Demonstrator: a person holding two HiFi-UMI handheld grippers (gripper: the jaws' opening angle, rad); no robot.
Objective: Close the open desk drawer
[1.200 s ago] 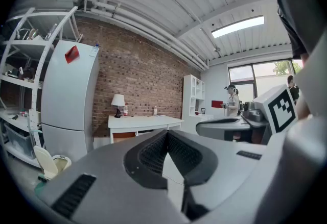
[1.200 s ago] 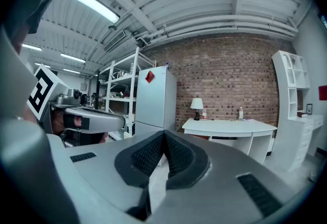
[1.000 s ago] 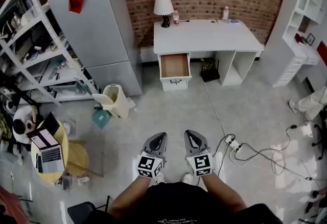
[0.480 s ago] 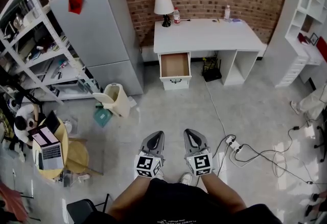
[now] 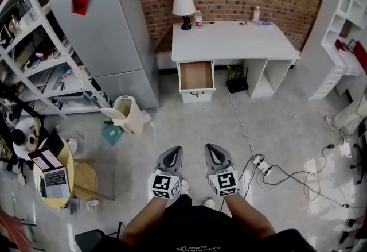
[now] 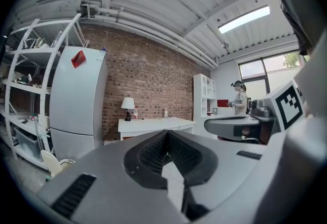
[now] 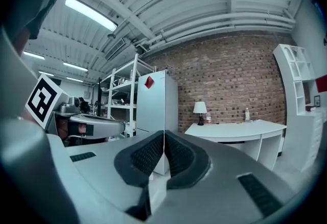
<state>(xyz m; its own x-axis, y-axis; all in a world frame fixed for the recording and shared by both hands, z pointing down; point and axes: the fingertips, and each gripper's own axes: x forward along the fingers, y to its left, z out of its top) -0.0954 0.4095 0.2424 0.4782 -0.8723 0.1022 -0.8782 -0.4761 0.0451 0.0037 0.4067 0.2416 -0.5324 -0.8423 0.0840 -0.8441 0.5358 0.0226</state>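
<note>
**Drawer open, both grippers shut and empty**

Item 1: the drawer (image 5: 196, 74), pulled out of the left side of the white desk (image 5: 235, 41) by the brick wall, its wooden inside showing. Item 2: your left gripper (image 5: 174, 154), jaws pressed together, nothing between them. Item 3: your right gripper (image 5: 214, 152), jaws together, likewise empty. You hold both side by side in front of you, pointing towards the desk, well apart from the drawer. On the desk: a lamp (image 5: 183, 7). Left of the desk: a fridge (image 5: 103, 33)

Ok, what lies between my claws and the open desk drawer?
Nothing: the head view shows bare grey floor up to the open white desk drawer; a thin cable runs to its right.
</note>
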